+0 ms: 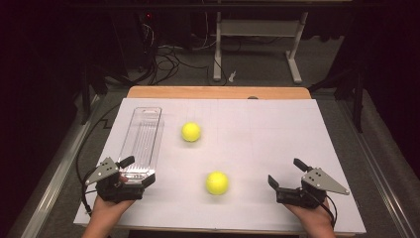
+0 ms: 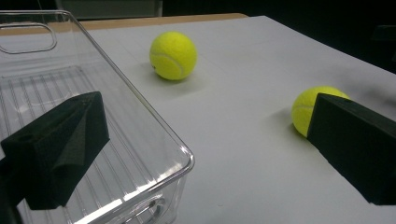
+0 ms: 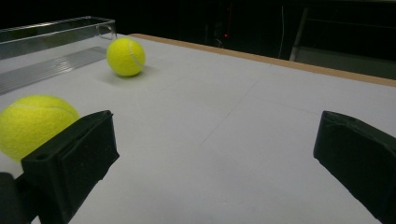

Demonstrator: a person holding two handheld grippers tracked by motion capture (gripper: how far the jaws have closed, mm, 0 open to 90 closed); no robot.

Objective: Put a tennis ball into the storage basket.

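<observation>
Black foam jaws on the left gripper (image 1: 130, 171) stand wide apart with nothing between them; one hangs over the near end of the clear plastic bin (image 1: 143, 134), the other over bare white surface. The right gripper (image 1: 287, 174) rests near the front right corner of the table (image 1: 277, 129), its jaws likewise spread and empty.

Just beyond them, the nearer tennis ball (image 1: 217, 182) sits close to the front edge, roughly midway between the two grippers and apart from both. The farther tennis ball (image 1: 191, 132) lies toward the middle of the surface, just beside the bin's long right wall but not touching it. The bin runs lengthwise along the left edge and looks empty.

The work in hand looks like getting the balls into the bin, starting with the nearer one. To do it well, whichever gripper goes should come in level with the ball's middle, jaws straddling it evenly, since a glancing touch would likely send it rolling on this smooth sheet. Close firmly enough to dent the felt slightly, lift clear of the bin's rim, and let go low over its ribbed floor so the ball does not bounce out.
</observation>
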